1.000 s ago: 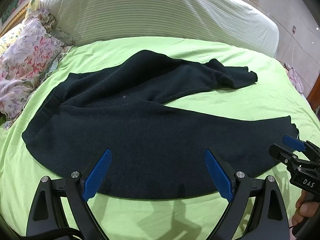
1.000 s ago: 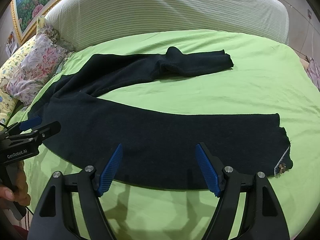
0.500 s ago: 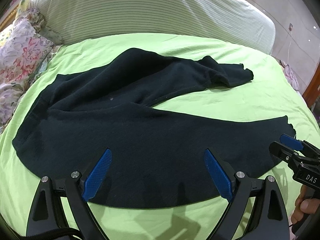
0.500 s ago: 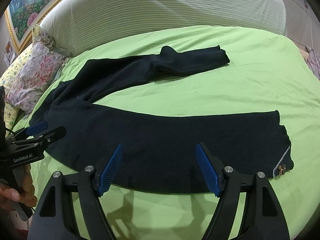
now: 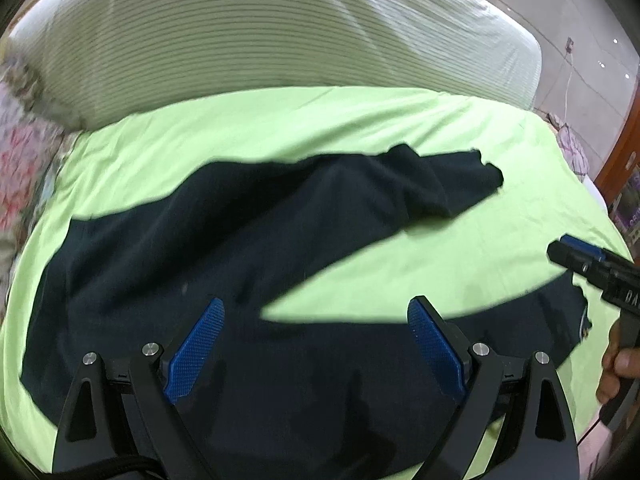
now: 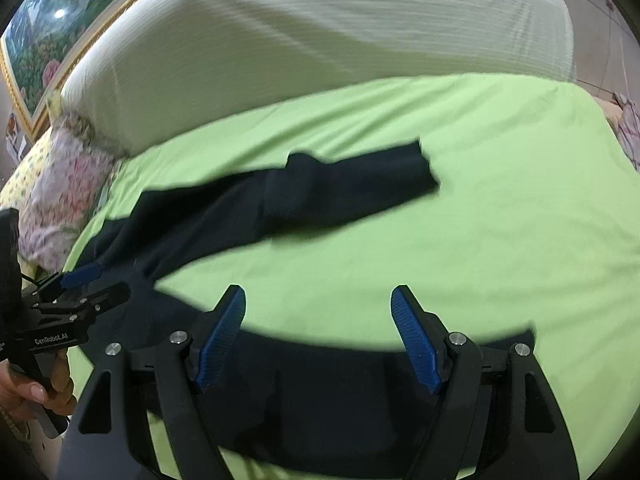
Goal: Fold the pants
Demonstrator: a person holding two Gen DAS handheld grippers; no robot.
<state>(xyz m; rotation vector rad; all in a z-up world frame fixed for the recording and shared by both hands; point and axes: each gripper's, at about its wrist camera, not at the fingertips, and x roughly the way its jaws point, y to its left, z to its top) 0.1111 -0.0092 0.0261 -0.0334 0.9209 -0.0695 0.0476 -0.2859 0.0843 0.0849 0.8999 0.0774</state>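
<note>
1. Firstly, left gripper (image 5: 314, 346): jaws spread, empty, above the pants (image 5: 248, 264); right gripper (image 6: 318, 338): jaws spread, empty.
2. Pants: dark, flat on green bedsheet (image 5: 280, 128), legs splayed apart in a V, far leg rumpled at the cuff.
3. Surroundings: striped headboard (image 5: 260, 36); floral pillow (image 6: 64, 184) at left.
4. Right view only: framed painting (image 6: 52, 28); left view only: near leg's ragged hem.
</note>
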